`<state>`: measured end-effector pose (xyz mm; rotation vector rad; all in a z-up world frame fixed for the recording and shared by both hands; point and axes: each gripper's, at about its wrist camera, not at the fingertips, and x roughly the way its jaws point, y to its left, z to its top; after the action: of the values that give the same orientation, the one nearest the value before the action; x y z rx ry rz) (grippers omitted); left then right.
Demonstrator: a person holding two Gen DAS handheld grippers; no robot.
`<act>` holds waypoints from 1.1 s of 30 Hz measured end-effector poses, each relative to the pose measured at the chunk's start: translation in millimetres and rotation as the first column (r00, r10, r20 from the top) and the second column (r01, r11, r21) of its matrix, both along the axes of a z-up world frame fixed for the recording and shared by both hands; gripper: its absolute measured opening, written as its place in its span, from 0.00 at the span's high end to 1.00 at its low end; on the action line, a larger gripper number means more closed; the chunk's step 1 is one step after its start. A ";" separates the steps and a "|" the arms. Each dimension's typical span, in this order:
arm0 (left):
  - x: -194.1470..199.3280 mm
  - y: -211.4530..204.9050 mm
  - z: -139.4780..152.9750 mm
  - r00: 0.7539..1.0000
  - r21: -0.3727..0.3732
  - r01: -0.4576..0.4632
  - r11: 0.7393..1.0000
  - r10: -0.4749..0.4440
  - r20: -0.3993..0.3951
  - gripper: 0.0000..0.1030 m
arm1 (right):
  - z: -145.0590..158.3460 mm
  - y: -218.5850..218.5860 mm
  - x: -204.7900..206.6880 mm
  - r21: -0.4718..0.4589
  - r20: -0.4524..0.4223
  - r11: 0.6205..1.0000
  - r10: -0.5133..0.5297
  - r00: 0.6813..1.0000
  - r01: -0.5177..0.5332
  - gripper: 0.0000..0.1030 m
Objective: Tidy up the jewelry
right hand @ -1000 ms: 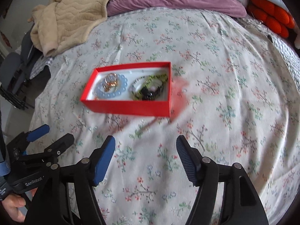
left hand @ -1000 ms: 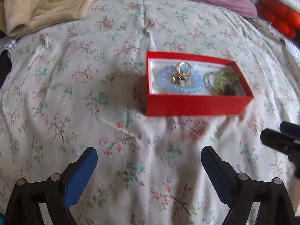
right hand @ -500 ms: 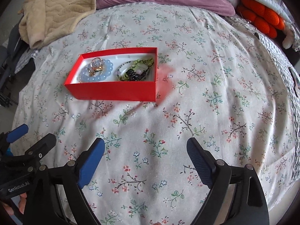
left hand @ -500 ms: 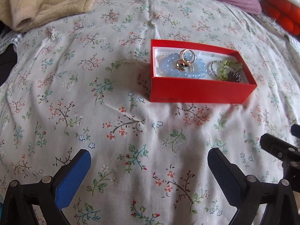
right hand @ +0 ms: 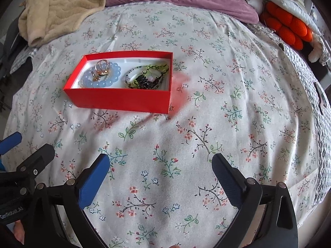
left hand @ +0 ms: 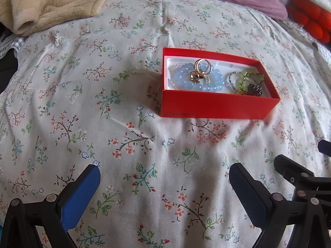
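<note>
Both grippers, left point(left hand: 164, 188) and right point(right hand: 160, 177), hang released and empty over the bed point(right hand: 206, 144). The red box point(right hand: 119, 99) sits at 11 o'clock from the right one, holding bracelets point(right hand: 101, 78) and rings point(right hand: 101, 66). They look light, slippery and tangly; pinch one bead strand at its rim.

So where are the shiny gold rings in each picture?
Left wrist view: the shiny gold metal rings sit right of centre in the upper half, on the pale blue bead bracelet.
Right wrist view: the rings sit upper left, on that bracelet.
Shared landmark: the open red cardboard box holding them, rings at its left end in both.
</note>
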<state>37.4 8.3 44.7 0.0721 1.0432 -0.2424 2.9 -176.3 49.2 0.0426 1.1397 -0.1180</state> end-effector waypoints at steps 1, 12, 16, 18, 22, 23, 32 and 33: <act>0.2 0.1 0.1 1.000 -0.002 0.000 1.000 0.000 0.000 0.01 | -0.4 0.4 0.8 0.001 -0.001 1.000 0.000 1.000 0.000 0.03; 0.4 -0.1 -0.8 1.000 0.000 0.006 1.000 -0.006 -0.003 0.01 | -0.3 -1.8 2.7 0.010 -0.003 1.000 -0.010 1.000 0.010 0.03; 0.4 -0.4 -1.4 1.000 0.002 0.008 1.000 -0.008 -0.002 0.01 | -0.5 -0.3 1.8 0.011 -0.005 1.000 -0.005 1.000 0.005 0.03; 0.4 -0.6 -1.4 1.000 0.002 0.007 1.000 -0.007 -0.003 0.01 | -0.6 -0.3 1.9 0.011 -0.006 1.000 -0.005 1.000 0.005 0.03; 0.5 -0.7 -1.9 1.000 0.004 0.008 1.000 -0.008 -0.003 0.01 | -0.4 -0.7 1.7 0.012 -0.005 1.000 -0.006 1.000 0.006 0.03; 0.5 -0.7 -1.9 1.000 0.003 0.007 1.000 -0.007 -0.003 0.01 | -0.4 -0.8 1.6 0.012 -0.006 1.000 -0.006 1.000 0.007 0.03; 0.8 1.1 -2.1 1.000 -0.003 0.002 1.000 -0.002 -0.004 0.01 | -0.4 -1.6 1.8 0.011 -0.006 1.000 -0.007 1.000 0.007 0.03; 0.9 1.4 -2.2 1.000 -0.004 0.001 1.000 -0.001 -0.005 0.01 | -0.5 -2.0 1.8 0.011 -0.005 1.000 -0.008 1.000 0.008 0.03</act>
<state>38.2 9.7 42.6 0.0689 1.0472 -0.2459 4.7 -178.4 48.7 0.0568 1.1456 -0.1193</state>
